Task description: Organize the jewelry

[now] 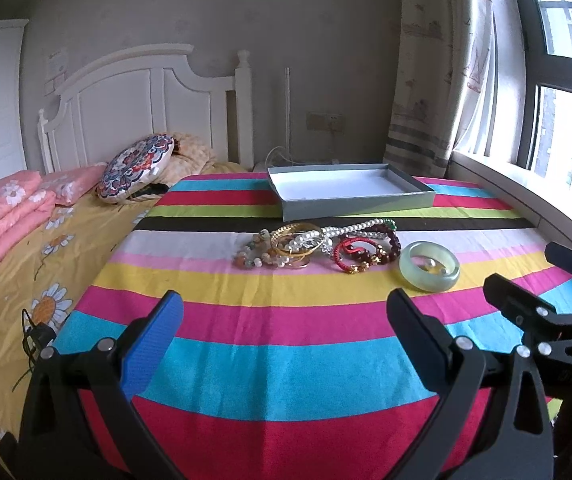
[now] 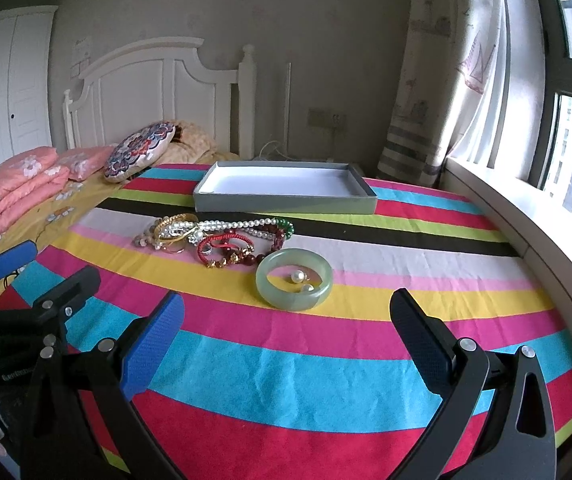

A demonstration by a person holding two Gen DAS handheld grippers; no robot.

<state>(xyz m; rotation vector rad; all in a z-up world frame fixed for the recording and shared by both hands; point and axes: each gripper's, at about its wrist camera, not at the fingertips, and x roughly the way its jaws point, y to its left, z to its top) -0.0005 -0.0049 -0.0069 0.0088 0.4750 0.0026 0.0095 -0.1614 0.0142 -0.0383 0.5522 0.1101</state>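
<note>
Not started, by the look of it: the box (image 2: 286, 192) at the far side of the striped counter (image 2: 286, 380) has nothing in it, white floor bare, lid off or absent. All jewelry is out on the cloth, so everything is left to do.

Biggest piece: jade bangle (image 2: 294, 279), pale green, thick, lying flat nearest the right tongs, w/ two pearls (image 2: 297, 277) loose inside its ring. Just behind it, touching or nearly, red cord and dark-red bead bracelets (image 2: 226, 250). Further left, a tangled heap: pearl strand (image 2: 242, 224) w/ a few green beads, gold bangles (image 2: 176, 228), small pastel beads. Strands overlap, so lifting one will prob. drag others.

Left tongs (image 1: 285, 320) wide open, holding nothing, low over the near cloth. Right tongs (image 2: 287, 318) same: wide open, nothing held, short of the bangle.
</note>
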